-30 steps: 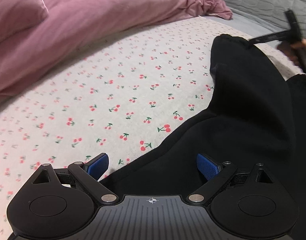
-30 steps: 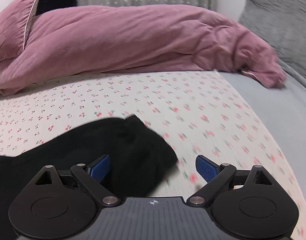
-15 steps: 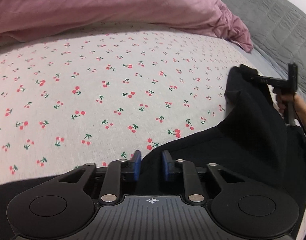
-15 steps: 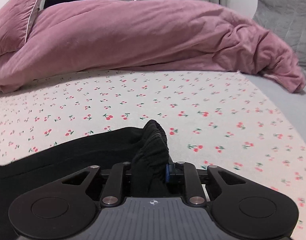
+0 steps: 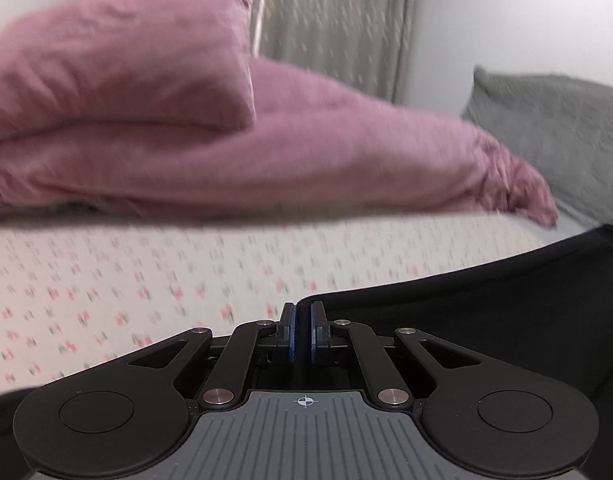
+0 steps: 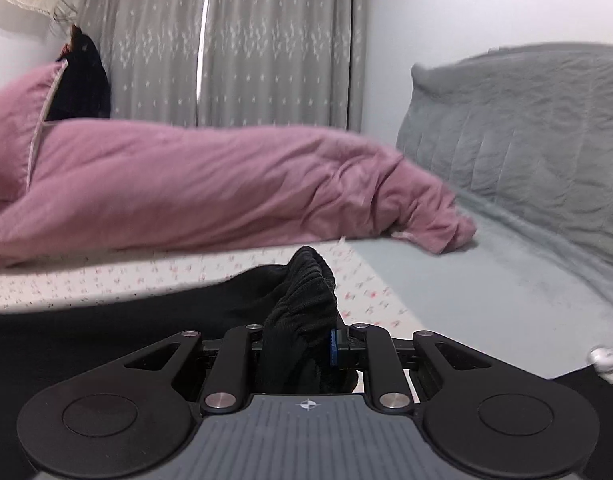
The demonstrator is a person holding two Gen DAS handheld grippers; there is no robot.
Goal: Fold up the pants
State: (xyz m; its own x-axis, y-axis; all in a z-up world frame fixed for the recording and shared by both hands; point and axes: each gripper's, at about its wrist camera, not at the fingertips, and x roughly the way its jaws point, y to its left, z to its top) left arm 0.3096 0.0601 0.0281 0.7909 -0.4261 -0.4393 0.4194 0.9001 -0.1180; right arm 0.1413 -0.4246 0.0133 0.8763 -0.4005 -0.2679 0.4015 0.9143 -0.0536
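left hand-held gripper (image 5: 302,330) pinched nearly closed on a thin edge of the black pants (image 5: 486,312) - right hand-held gripper (image 6: 296,344) clamped on the bunched waistband (image 6: 306,292). pants lifted over the cherry-print bed sheet (image 5: 106,280).

Motion blur smears the cherry sheet (image 5: 146,280); the black pants (image 5: 486,320) run past the frame's right edge.
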